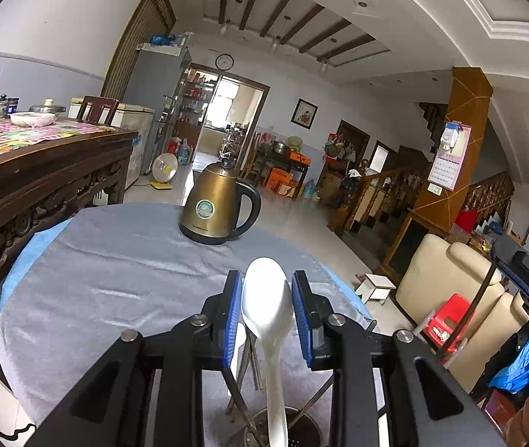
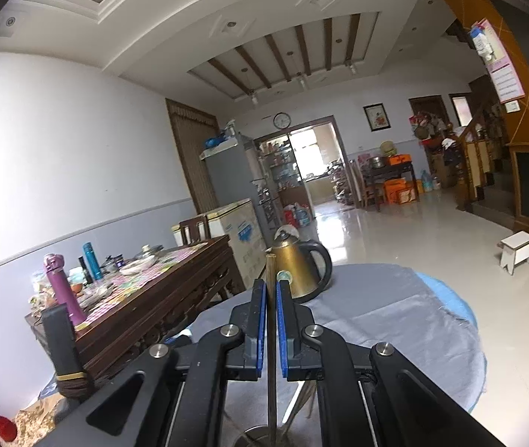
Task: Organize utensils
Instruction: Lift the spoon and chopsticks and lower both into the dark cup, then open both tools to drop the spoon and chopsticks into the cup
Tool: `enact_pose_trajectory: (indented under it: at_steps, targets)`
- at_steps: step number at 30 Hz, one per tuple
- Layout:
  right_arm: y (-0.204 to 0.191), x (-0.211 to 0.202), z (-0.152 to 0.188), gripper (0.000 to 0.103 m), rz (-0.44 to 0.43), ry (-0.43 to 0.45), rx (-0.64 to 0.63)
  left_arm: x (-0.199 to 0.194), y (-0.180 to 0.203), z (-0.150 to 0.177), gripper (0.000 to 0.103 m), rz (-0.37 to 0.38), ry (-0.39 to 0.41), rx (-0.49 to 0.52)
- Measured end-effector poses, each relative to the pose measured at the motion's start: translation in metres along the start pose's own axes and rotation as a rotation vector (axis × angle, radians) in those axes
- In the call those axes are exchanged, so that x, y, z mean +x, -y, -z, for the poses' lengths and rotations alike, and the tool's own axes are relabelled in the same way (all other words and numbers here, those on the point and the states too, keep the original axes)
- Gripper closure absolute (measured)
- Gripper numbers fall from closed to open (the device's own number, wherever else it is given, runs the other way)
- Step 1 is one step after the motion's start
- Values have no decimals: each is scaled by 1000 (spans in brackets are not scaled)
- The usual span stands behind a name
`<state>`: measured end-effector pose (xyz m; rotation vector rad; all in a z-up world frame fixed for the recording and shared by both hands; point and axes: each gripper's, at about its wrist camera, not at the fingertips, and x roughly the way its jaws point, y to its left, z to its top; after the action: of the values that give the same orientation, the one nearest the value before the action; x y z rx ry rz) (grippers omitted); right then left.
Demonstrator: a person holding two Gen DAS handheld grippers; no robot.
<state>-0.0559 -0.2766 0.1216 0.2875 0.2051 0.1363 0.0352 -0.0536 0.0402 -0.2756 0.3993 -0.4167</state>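
— Spoon first: where is your white plastic spoon (image 1: pixel 268 309)?

— It stands bowl-up between the blue pads of your left gripper (image 1: pixel 267 298), its handle running down into the round metal utensil holder (image 1: pixel 294 428) at the near edge of the view. The jaws sit apart, wider than the spoon's bowl; the right pad lies against the bowl's edge, the left pad shows a thin gap, so you are not clamping it.

— And your other hand?

— Your right gripper (image 2: pixel 271 298) is closed on a thin brown wooden chopstick (image 2: pixel 271 272). The stick is upright, its top poking out beyond the fingertips, its lower end reaching down to the holder's rim near you.

— What else is in the holder?

— Several dark chopsticks (image 1: pixel 249 372) lean in it, left of the spoon handle.

— What lies around you?

— A round table under a grey cloth (image 1: pixel 115 279), with a brass-coloured electric kettle (image 1: pixel 216 208) with a black handle at its far side. A dark carved wooden table (image 1: pixel 40 171) stands to the left.
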Motion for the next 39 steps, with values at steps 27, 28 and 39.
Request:
enact_pose_trajectory:
  at_steps: [27, 28, 39]
  targets:
    - [32, 24, 41, 96, 4, -135, 75, 21, 19, 61, 74, 22, 68, 102]
    - [33, 25, 42, 96, 3, -138, 79, 21, 18, 64, 74, 22, 72, 102]
    - [33, 29, 50, 96, -6, -176, 84, 15, 19, 78, 74, 28, 42, 151]
